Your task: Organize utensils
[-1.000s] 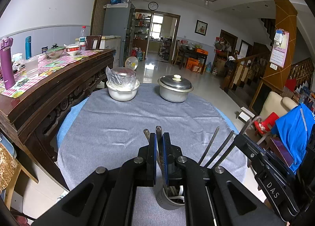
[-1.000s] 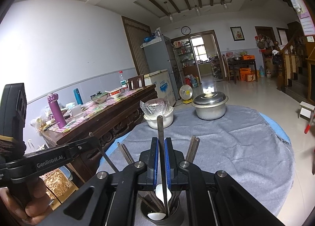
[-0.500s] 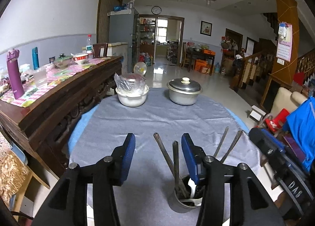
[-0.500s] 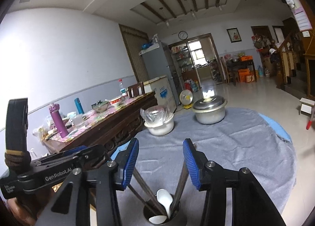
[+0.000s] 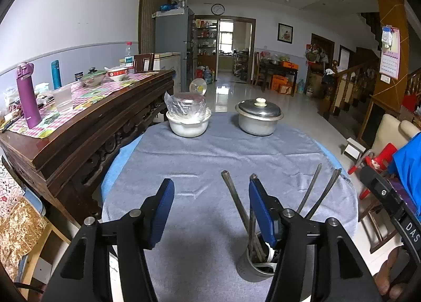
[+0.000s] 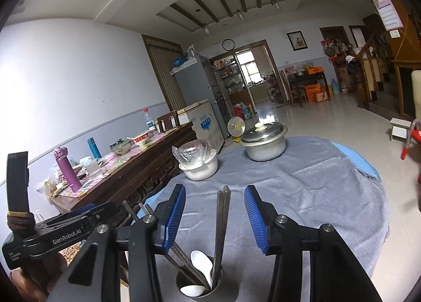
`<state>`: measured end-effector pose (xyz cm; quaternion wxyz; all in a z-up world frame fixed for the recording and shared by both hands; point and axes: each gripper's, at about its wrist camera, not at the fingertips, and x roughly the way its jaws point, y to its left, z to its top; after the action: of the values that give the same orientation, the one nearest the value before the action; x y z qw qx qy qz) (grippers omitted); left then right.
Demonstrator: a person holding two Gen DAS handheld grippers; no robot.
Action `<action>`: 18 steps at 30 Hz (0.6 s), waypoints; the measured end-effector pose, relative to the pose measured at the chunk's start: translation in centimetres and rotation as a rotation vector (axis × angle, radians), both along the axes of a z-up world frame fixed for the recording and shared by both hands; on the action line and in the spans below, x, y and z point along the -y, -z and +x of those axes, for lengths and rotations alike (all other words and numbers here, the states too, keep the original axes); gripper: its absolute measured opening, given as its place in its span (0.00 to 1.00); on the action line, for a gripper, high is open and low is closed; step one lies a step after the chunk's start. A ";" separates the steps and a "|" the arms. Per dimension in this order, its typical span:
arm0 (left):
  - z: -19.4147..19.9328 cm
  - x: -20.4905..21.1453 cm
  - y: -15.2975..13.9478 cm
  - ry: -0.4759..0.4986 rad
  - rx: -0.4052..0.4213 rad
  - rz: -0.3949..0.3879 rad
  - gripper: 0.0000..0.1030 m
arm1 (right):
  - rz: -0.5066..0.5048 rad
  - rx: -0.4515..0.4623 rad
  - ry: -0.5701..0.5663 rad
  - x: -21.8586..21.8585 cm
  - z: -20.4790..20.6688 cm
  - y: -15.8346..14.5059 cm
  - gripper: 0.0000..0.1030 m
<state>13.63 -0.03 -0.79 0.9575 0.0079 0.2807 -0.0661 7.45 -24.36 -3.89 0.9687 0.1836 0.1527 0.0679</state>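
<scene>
One second ago both claws were closed on metal chopsticks over the utensil cup; now both are wide and hold nothing. The left claw (image 5: 210,206) has its blue pads far apart, and the right claw (image 6: 214,212) is spread the same way. The chopsticks (image 6: 221,228) now stand free in the metal utensil cup (image 6: 208,290), leaning against its rim. The cup stands at the near edge of the round bench (image 5: 200,160) with the grey cloth.

The right wrist view looks down into the cup and shows two white spoons (image 6: 201,265) among the sticks; in the left wrist view the right pad hides most of the cup (image 5: 252,266). The left view shows four chopsticks fanned out, two on each side. At the far edge stand the white bowl (image 5: 189,124) with plastic film and the lidded steel pot (image 5: 259,119).
</scene>
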 end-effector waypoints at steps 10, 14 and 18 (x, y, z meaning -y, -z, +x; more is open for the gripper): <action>-0.3 0.0 0.4 -0.034 0.008 0.045 0.67 | -0.006 -0.044 0.000 0.1 0.0 0.6 0.48; -0.4 0.0 0.6 -0.050 0.006 0.065 0.71 | -0.010 -0.057 0.001 0.1 -0.2 0.8 0.49; -0.6 -0.2 0.9 -0.074 0.004 0.092 0.75 | -0.013 -0.076 0.006 0.1 -0.5 1.2 0.50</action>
<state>13.07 0.21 -1.72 0.9584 0.0415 0.2819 -0.0177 6.99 -24.49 -5.09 0.9636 0.1803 0.1891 0.0570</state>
